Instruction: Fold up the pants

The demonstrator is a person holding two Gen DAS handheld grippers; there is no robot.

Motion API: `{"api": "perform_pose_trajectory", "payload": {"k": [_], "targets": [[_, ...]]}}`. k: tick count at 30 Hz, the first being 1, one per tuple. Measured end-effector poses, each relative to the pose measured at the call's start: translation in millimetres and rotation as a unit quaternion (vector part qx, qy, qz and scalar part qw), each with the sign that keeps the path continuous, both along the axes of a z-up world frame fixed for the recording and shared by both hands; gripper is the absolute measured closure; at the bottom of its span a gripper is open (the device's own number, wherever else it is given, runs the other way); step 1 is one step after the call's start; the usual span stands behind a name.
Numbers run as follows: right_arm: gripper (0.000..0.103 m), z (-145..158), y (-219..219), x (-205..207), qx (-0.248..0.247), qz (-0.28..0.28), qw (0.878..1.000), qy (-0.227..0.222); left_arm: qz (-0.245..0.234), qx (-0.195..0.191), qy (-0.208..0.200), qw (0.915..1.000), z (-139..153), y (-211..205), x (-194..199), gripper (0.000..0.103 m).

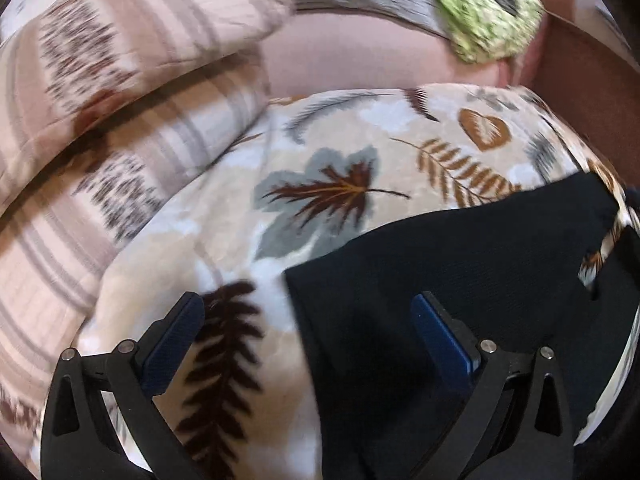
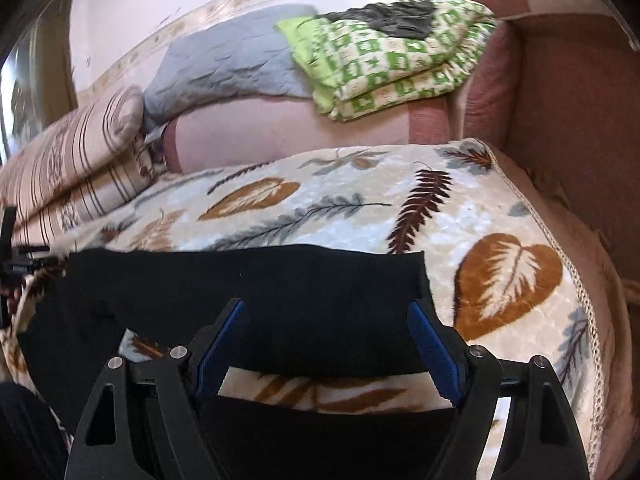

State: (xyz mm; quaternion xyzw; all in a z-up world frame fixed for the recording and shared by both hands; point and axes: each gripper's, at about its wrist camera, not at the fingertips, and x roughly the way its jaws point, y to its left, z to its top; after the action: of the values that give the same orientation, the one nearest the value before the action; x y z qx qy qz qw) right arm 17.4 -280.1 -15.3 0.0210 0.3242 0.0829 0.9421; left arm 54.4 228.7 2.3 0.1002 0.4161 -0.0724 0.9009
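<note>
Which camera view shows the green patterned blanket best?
The right wrist view shows the green patterned blanket best: it is sharp, folded, with its square pattern clear and a dark cloth lying on top. The left wrist view shows only a blurred green part of it near the upper edge.

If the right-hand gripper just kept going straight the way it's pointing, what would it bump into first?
Most likely the black pants lying on the leaf-patterned blanket. The right gripper is open and aimed down at the cloth, with nothing between; the exact depth is hard to judge.
</note>
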Motion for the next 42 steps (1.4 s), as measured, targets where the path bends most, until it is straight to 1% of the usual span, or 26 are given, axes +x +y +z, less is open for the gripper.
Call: {"api": "perform_pose_trajectory", "payload": {"k": [2, 3, 4, 5, 6, 7, 9, 10, 13, 14, 15, 16, 17, 18, 21, 24, 26, 29, 30, 32, 34, 36, 37, 39, 40, 42], "targets": [[0.02, -2.3, 4.8, 0.8, -0.01, 0.007, 1.0, 0.004, -0.02, 0.001, 0.0, 0.9998, -4.3, -2.3, 8.8, 0.0], [0.02, -3.2, 6.5, 1.6, -0.014, 0.008, 1.0, 0.005, -0.021, -0.001, 0.001, 0.9998, -5.7, -1.3, 13.1, 0.004], [0.02, -4.4, 7.0, 2.4, -0.014, 0.009, 1.0, 0.008, -0.023, -0.01, 0.003, 0.9997, -8.0, 2.3, 18.4, 0.006], [0.02, -5.1, 7.0, 3.9, -0.014, 0.009, 1.0, 0.011, -0.022, -0.016, 0.004, 0.9996, -9.4, 5.5, 22.7, 0.014], [0.02, -5.5, 6.1, 4.3, -0.015, 0.006, 1.0, 0.012, -0.025, -0.028, 0.008, 0.9993, -11.4, 10.4, 26.7, 0.028], [0.02, -5.8, 5.0, 4.6, -0.014, 0.002, 1.0, 0.013, -0.025, -0.036, 0.012, 0.999, -13.5, 14.2, 29.8, 0.034], [0.02, -5.2, 2.5, 5.2, -0.011, -0.002, 1.0, 0.012, -0.028, -0.044, 0.024, 0.9984, -19.5, 20.8, 34.9, 0.053], [0.02, -5.3, 0.8, 4.9, -0.009, -0.005, 1.0, 0.011, -0.036, -0.05, 0.031, 0.9976, -22.1, 21.6, 36.3, 0.057], [0.02, -5.4, -1.3, 6.5, -0.006, -0.008, 1.0, 0.012, -0.054, -0.059, 0.042, 0.9959, -25.0, 22.4, 37.1, 0.058], [0.02, -5.5, -1.3, 6.7, -0.006, -0.009, 1.0, 0.013, -0.058, -0.063, 0.042, 0.9954, -24.7, 22.1, 37.1, 0.061], [0.02, -5.7, -1.2, 7.0, -0.007, -0.009, 1.0, 0.013, -0.061, -0.066, 0.044, 0.995, -24.2, 21.6, 37.3, 0.069], [0.02, -5.9, -0.9, 7.1, -0.008, -0.009, 1.0, 0.013, -0.064, -0.068, 0.046, 0.9946, -23.7, 20.7, 37.1, 0.073], [0.02, -5.8, -0.9, 7.0, -0.008, -0.009, 1.0, 0.012, -0.064, -0.065, 0.047, 0.9947, -23.3, 20.0, 38.3, 0.087], [0.02, -5.9, -0.8, 6.6, -0.009, -0.01, 1.0, 0.011, -0.061, -0.06, 0.049, 0.9951, -22.7, 19.6, 38.3, 0.098], [0.02, -3.4, -2.9, 5.1, -0.009, -0.014, 1.0, 0.003, -0.052, -0.055, 0.047, 0.996, -16.6, 20.1, 33.1, 0.099], [0.02, 1.0, -11.4, 2.7, 0.005, -0.029, 1.0, -0.008, -0.056, -0.045, 0.039, 0.9966, -7.6, 16.0, 24.9, 0.1], [0.02, 3.7, -17.8, 1.3, 0.014, -0.041, 0.999, -0.015, -0.053, -0.037, 0.026, 0.9975, 4.2, 11.2, 16.8, 0.1], [0.02, 14.2, -35.6, 0.5, 0.027, -0.074, 0.996, -0.036, -0.036, -0.018, 0.007, 0.9991, 21.1, 2.9, 6.5, 0.1], [0.02, 19.0, -48.4, 7.7, 0.042, -0.086, 0.995, -0.024, -0.031, -0.011, 0.002, 0.9995, 25.1, 0.0, 4.3, 0.1], [0.02, 25.3, -67.6, 23.0, 0.071, -0.089, 0.993, 0.005, -0.015, 0.005, -0.011, 0.9998, 33.8, -8.1, -0.6, 0.1], [0.02, 29.8, -89.0, 50.6, 0.093, -0.08, 0.991, 0.059, 0.007, 0.023, -0.016, 0.9996, 39.3, -15.3, -2.6, 0.1], [0.029, 29.2, -103.5, 75.3, 0.111, -0.061, 0.987, 0.1, 0.023, 0.031, -0.019, 0.9991, 42.2, -18.9, -1.1, 0.1], [0.037, 26.5, -108.8, 89.1, 0.117, -0.047, 0.984, 0.124, 0.031, 0.029, -0.018, 0.999, 43.1, -18.8, 0.8, 0.1], [0.043, 17.0, -112.9, 107.7, 0.129, -0.023, 0.978, 0.164, 0.05, 0.026, -0.018, 0.9983, 44.4, -19.0, 4.5, 0.1], [0.047, 11.8, -113.5, 116.2, 0.139, -0.008, 0.974, 0.179, 0.058, 0.022, -0.017, 0.9979, 44.7, -18.3, 5.7, 0.1], [0.048, 5.2, -111.3, 121.9, 0.145, 0.004, 0.971, 0.19, 0.068, 0.012, -0.012, 0.9975, 44.5, -17.0, 8.7, 0.1]]}}
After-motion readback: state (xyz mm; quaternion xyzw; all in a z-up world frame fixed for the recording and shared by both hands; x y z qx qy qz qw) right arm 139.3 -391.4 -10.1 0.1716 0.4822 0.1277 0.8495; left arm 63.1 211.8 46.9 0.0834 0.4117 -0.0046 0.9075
